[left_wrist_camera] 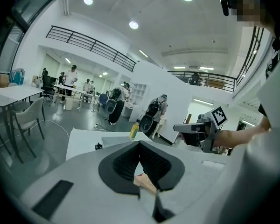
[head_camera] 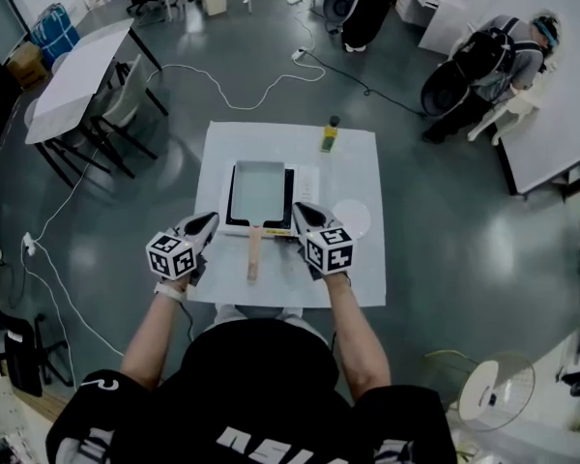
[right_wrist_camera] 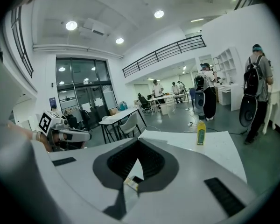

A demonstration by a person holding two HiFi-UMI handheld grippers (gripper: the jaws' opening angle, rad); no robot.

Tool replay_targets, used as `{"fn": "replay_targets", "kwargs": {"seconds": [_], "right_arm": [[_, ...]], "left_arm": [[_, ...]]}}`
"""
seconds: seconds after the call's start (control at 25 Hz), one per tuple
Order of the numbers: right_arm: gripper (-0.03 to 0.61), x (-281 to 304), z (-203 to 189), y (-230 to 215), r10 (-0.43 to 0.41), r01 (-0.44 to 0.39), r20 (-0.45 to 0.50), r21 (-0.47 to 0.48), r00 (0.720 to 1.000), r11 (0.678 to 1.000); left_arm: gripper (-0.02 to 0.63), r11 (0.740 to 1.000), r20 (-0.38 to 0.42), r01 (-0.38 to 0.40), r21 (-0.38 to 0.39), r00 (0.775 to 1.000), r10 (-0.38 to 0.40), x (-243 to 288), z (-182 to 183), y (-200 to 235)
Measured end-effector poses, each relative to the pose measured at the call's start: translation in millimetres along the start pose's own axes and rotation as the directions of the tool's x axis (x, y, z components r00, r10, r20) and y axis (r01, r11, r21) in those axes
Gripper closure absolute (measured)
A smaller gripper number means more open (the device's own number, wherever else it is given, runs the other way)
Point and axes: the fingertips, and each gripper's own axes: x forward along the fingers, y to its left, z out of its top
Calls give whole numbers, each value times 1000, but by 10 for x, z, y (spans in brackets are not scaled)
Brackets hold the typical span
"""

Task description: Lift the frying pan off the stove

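A rectangular frying pan sits on a flat portable stove in the middle of the white table. Its wooden handle points toward me. My left gripper hovers just left of the handle, shut and empty. My right gripper is just right of the handle near the stove's front corner, also shut with nothing in it. In the left gripper view the jaws meet, and a bit of the wooden handle shows below them. In the right gripper view the jaws are closed too.
A yellow bottle stands at the table's far edge, behind the stove. A white round disc lies right of the stove. A white cable runs over the floor beyond, and desks, chairs and people stand around the room.
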Motion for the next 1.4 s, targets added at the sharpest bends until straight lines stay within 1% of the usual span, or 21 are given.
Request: {"fn": "replay_targets", "kwargs": {"seconds": [0.16, 0.28, 0.44, 0.64, 0.76, 0.92, 0.96, 1.0, 1.08, 1.16, 1.24, 1.32, 1.4], "right_arm": [[581, 119, -202, 42, 6, -5, -32, 39, 999, 999], [581, 169, -389, 45, 17, -13, -53, 80, 998, 997], [581, 233, -626, 36, 30, -20, -81, 121, 996, 992], [581, 305, -934, -1, 43, -24, -133, 140, 990, 990], [581, 331, -1109, -7, 61, -35, -158, 164, 986, 986], [578, 387, -1290, 42, 113, -73, -190, 205, 975, 976], [562, 409, -1313, 62, 128, -85, -194, 216, 973, 973], [508, 432, -1330, 86, 146, -99, -197, 230, 970, 968], [462, 484, -1393, 145, 189, -132, -208, 263, 960, 956], [422, 543, -1434, 234, 244, -175, -212, 300, 946, 938], [373, 617, -1498, 329, 307, -220, -224, 344, 925, 913], [313, 688, -1569, 417, 372, -260, -233, 400, 899, 879], [299, 743, -1611, 480, 426, -289, -229, 459, 875, 840]], "left_arm": [[615, 998, -50, 60, -10, 997, -60, 42, -192, 18], [615, 993, -90, 112, -32, 989, -114, 85, -384, -35], [615, 983, -153, 172, -65, 972, -180, 143, -693, -146], [615, 968, -208, 229, -106, 946, -247, 214, -1005, -303], [615, 958, -228, 255, -130, 933, -280, 233, -1164, -388], [615, 943, -238, 285, -169, 917, -320, 265, -1323, -461], [612, 938, -239, 292, -185, 913, -332, 274, -1357, -476], [593, 932, -240, 300, -205, 907, -345, 284, -1396, -490], [525, 917, -252, 312, -250, 893, -373, 305, -1498, -520], [479, 902, -265, 320, -288, 879, -397, 331, -1610, -547], [438, 887, -273, 329, -325, 865, -421, 365, -1699, -574], [397, 869, -271, 337, -361, 854, -444, 407, -1756, -604], [376, 858, -269, 340, -386, 848, -457, 462, -1803, -625]]}}
